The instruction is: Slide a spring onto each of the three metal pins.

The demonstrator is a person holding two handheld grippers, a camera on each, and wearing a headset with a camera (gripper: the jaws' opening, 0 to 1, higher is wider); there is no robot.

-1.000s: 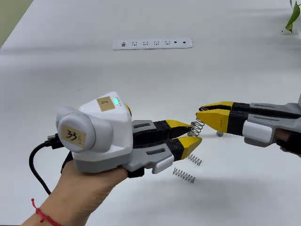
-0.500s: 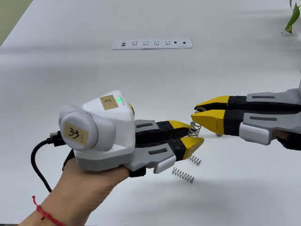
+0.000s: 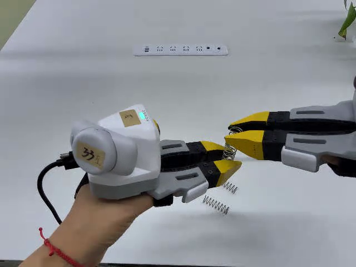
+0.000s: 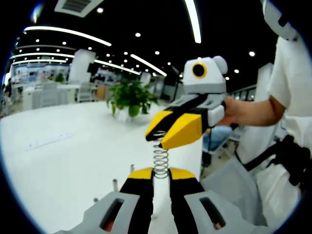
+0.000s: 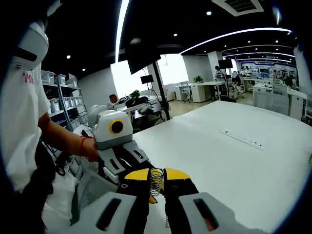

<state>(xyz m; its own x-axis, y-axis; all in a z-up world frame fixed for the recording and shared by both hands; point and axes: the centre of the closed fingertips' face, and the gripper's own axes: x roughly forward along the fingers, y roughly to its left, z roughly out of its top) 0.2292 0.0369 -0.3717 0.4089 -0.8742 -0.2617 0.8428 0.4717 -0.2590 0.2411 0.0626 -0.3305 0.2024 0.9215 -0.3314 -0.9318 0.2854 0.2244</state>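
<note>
Surface [image 3: 111, 83]: white, smooth and matte, with a flat white power strip [image 3: 180, 50] lying far back and a green leaf [image 3: 347, 19] at the far right corner.
Left claw [image 3: 229, 156]: clenched to a narrow gap on the lower end of the held spring [image 3: 229, 149]; in the left gripper view its yellow tips pinch the bottom coils [image 4: 160, 161].
Right claw [image 3: 229, 132]: nearly closed, its wedge-shaped yellow tips grasping the top coils of the same spring; in the right gripper view the coil [image 5: 156, 181] sits between its two jaws.
Held spring: thin bright wire, open coils, standing roughly upright between the two claws, above the surface.
Claw build: hard yellow tips, black mid-sections, grey and white plastic bodies.
Loose springs [image 3: 230, 187]: two short wire coils lying on their sides on the surface, just below the left claw, near each other but apart.
Pins [image 4: 115, 184]: small upright metal posts on the surface in the left gripper view, apart from both claws.
Hand [image 3: 94, 222]: wrapped under the left gripper body, red cord bracelet [image 3: 53, 253] at the wrist.
</note>
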